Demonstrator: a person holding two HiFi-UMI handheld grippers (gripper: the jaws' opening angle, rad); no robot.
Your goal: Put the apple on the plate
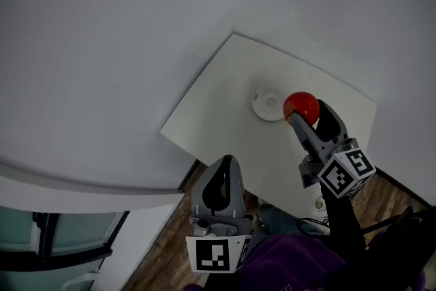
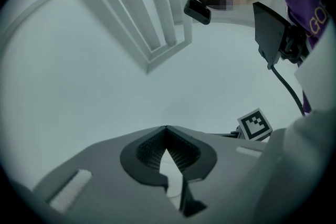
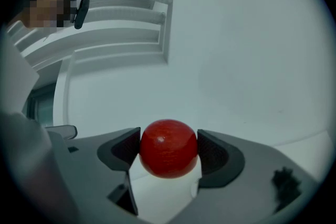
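Glossy round red apple (image 3: 168,148) clamped in right gripper (image 1: 304,118), near small white plate (image 1: 264,106) on bench (image 1: 218,105) — left gripper (image 2: 166,131) clenched, empty.

Pale letters "GO" on the purple garment (image 2: 316,12), cut off at the edge, nothing else legible

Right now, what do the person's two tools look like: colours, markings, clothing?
The left tool and right tool match: grey bodies, black ribbed pads, a white cube with black square markers at each base. The person wears a purple top.
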